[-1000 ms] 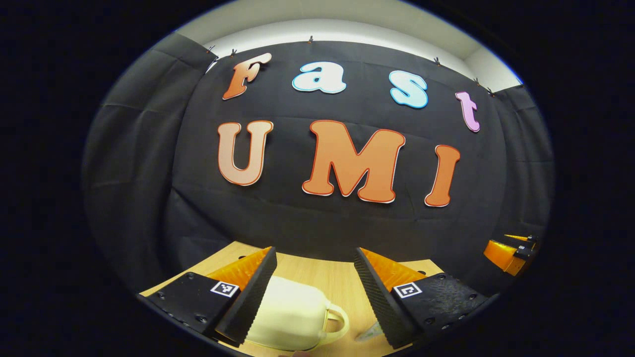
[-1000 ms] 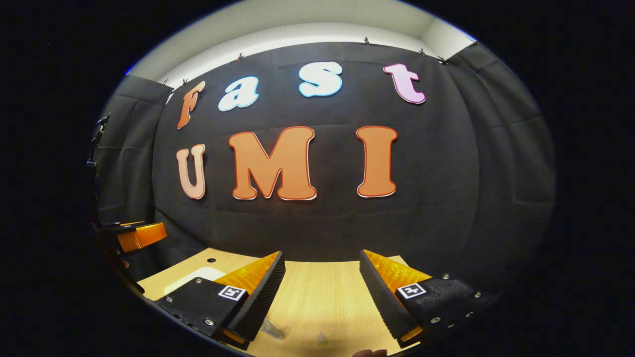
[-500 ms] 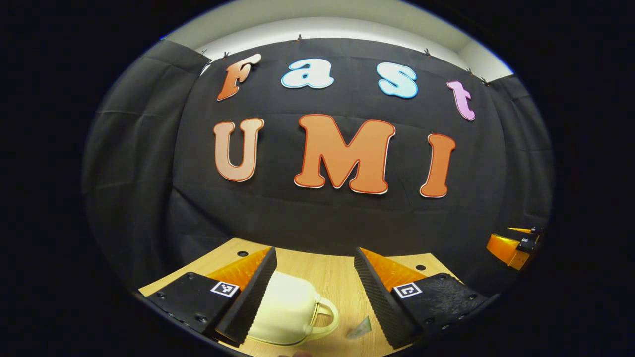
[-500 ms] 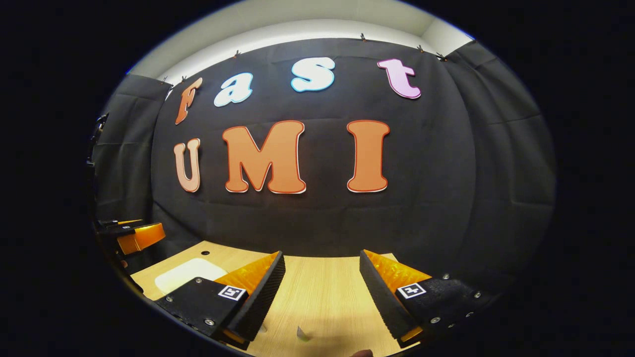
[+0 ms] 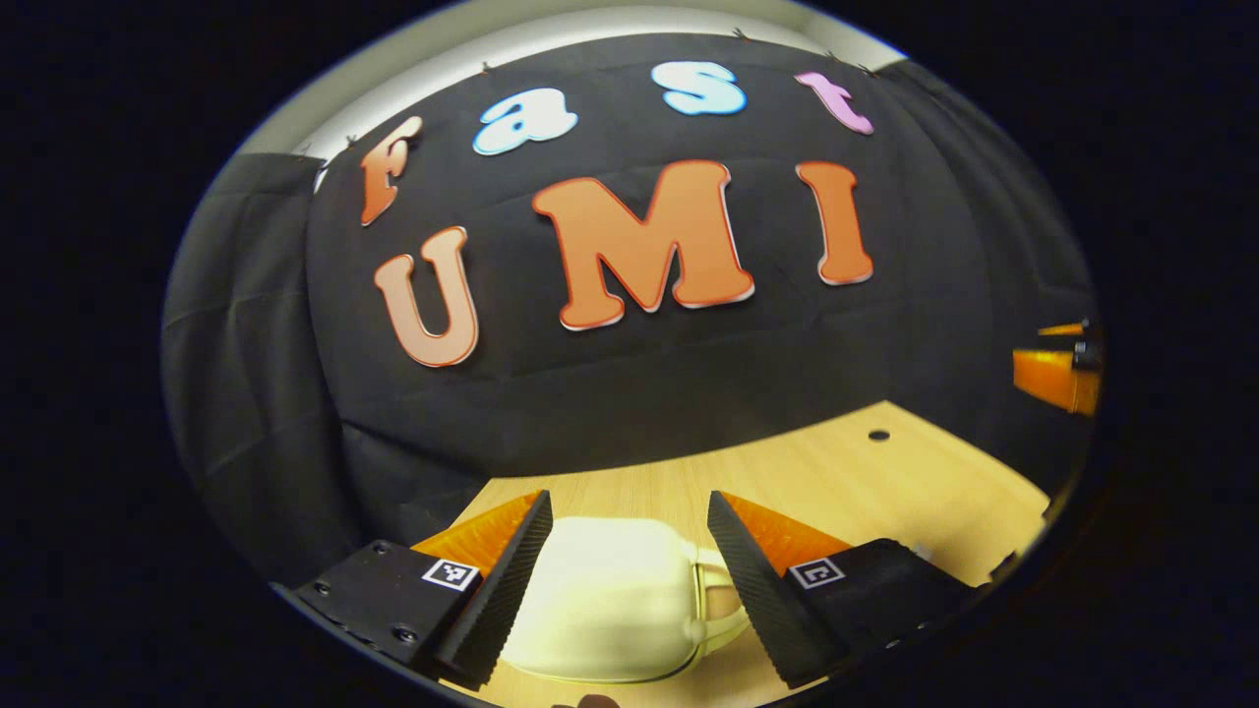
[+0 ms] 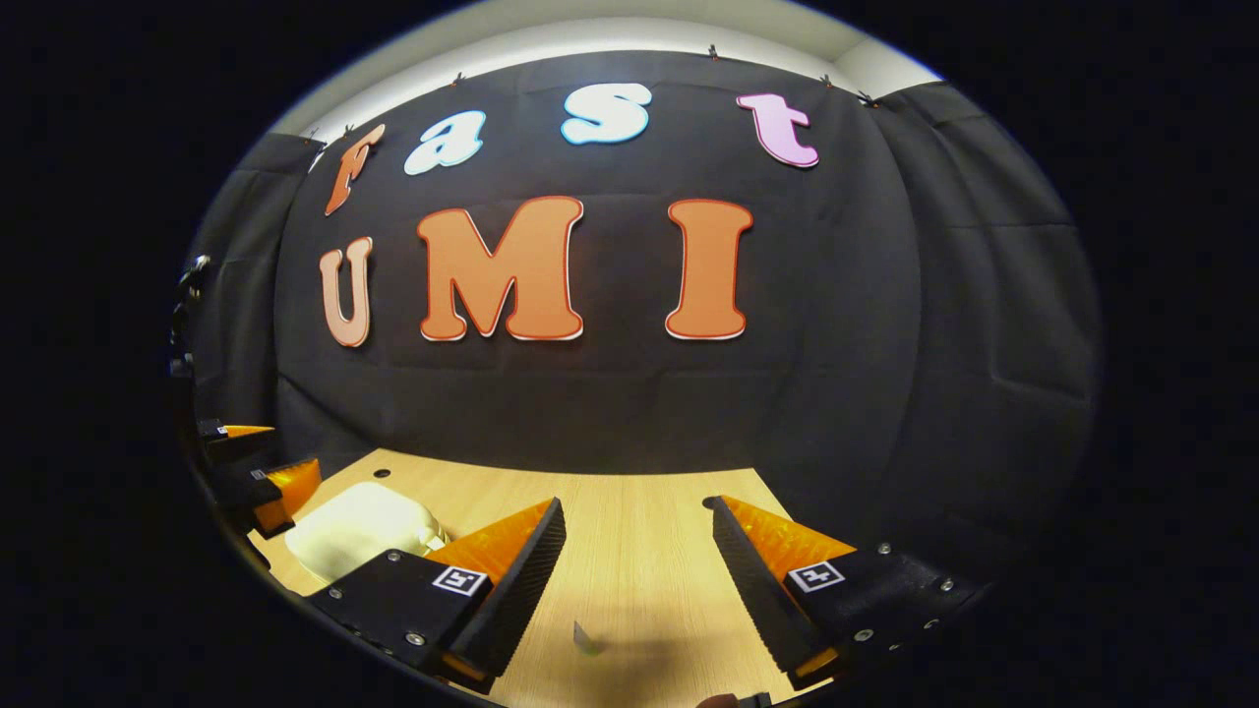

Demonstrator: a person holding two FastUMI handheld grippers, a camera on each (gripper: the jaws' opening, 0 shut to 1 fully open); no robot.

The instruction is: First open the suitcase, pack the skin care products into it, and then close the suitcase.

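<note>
A small cream suitcase [image 5: 610, 600] lies shut on the wooden table [image 5: 885, 492], its handle [image 5: 713, 600] pointing right. My left gripper [image 5: 629, 501] hangs open just above it, one finger over each side, touching nothing. In the right gripper view the same suitcase [image 6: 359, 526] sits at the far left, with the left gripper [image 6: 251, 472] beside it. My right gripper [image 6: 639, 506] stands open over bare table [image 6: 639, 580]. A small pale object [image 6: 587, 639], possibly a skin care item, stands on the table below its fingers; too little of it shows to tell.
Black cloth walls close off the back and sides of the table. Small round holes [image 5: 878, 435] [image 6: 382, 473] mark the tabletop near its far edge. The right gripper [image 5: 1057, 379] appears at the far right of the left gripper view, well away from the suitcase.
The left gripper has swung and tilted, so the suitcase now lies centred under its fingers. The right gripper has tipped downward, showing more table and more of the suitcase. Both stay open.
</note>
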